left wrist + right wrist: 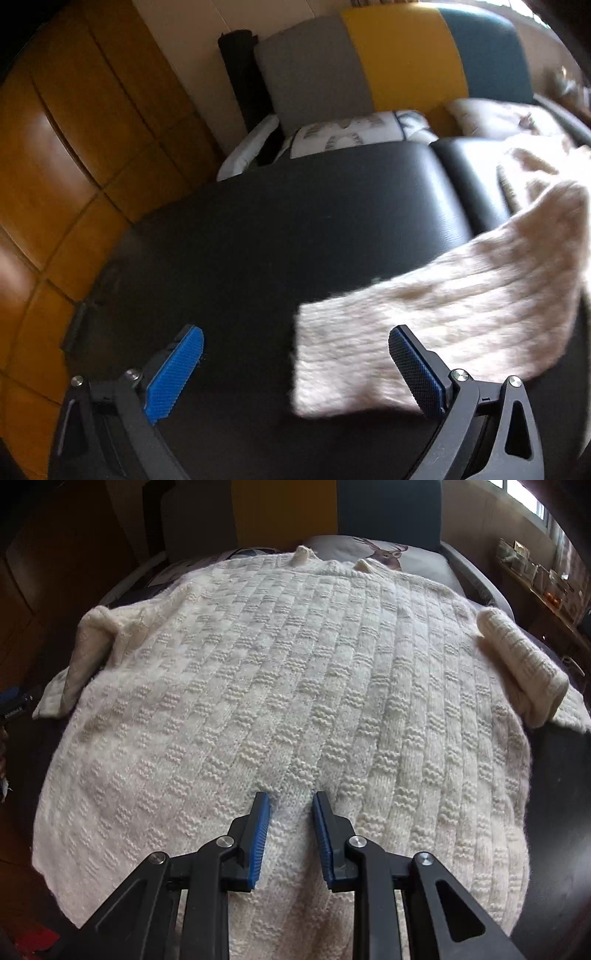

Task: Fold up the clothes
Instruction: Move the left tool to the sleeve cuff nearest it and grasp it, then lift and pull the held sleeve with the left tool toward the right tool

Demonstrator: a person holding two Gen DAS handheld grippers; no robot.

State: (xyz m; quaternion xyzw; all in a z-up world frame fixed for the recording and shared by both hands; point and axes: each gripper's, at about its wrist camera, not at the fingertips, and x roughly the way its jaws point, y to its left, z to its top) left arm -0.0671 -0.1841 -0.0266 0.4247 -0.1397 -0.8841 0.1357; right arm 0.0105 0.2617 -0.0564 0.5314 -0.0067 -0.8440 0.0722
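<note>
a cream knit sweater point(280, 686) lies spread flat on the black padded bench point(258, 229).

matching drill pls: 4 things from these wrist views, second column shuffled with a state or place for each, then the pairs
1. left gripper
2. right gripper
3. sweater
4. deer cushion

A. spread flat, sleeves folded inward
B. jaws wide apart, nothing between them
C. behind the sweater's collar
D. jaws narrowly parted over the knit, near the hem

Pairs: 1-B, 2-D, 3-A, 4-C
</note>
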